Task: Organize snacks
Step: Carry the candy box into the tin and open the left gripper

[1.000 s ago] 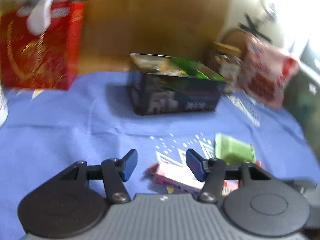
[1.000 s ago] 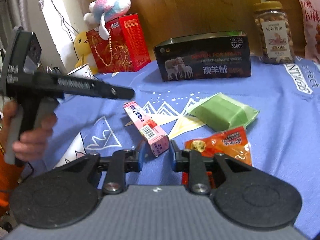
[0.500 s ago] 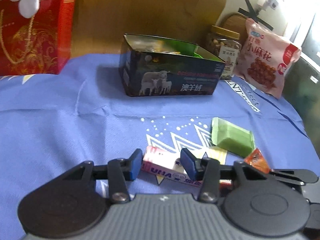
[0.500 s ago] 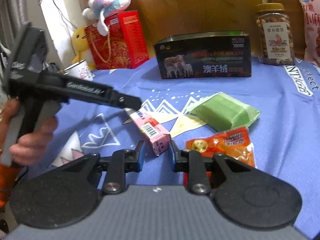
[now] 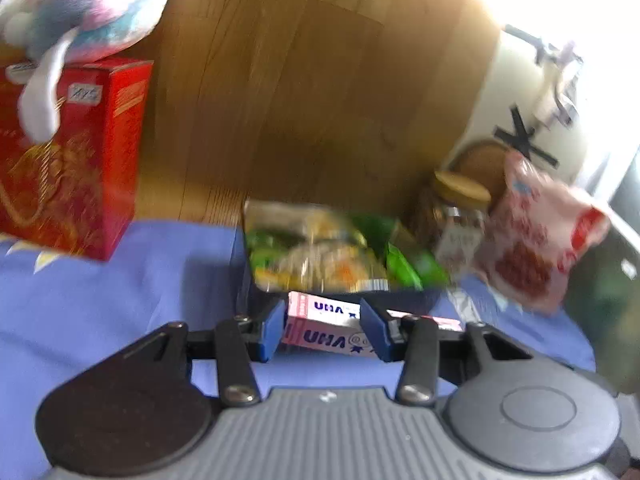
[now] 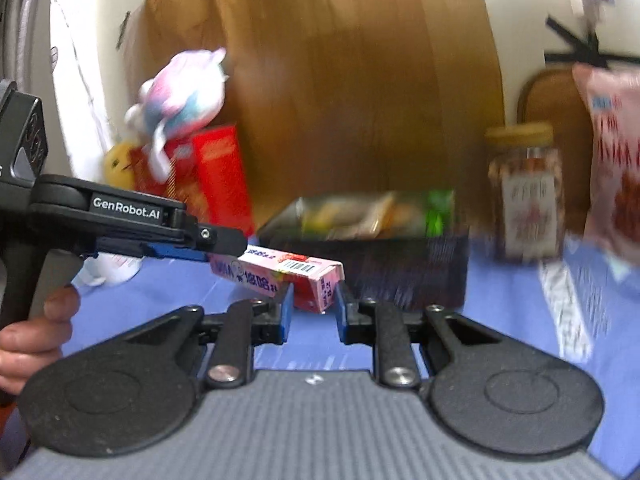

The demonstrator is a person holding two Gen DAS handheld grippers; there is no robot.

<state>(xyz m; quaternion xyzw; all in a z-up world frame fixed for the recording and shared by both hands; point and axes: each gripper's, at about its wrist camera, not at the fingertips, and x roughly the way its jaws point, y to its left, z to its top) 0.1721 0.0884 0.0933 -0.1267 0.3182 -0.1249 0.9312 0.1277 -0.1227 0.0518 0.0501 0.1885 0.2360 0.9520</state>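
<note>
Now both tools have the pink UHA candy box, lifted off the bench!

Left tool is clamped across one end of the pink UHA candy box, blue pads pressed on its sides; right tool pinches the opposite end, box spanning between them, tilted, clear of the blue bench. Just behind it sits the dark open snack tin, already filled with wrapped snacks. Nut jar and red gift box stand further back, blurred.
</note>
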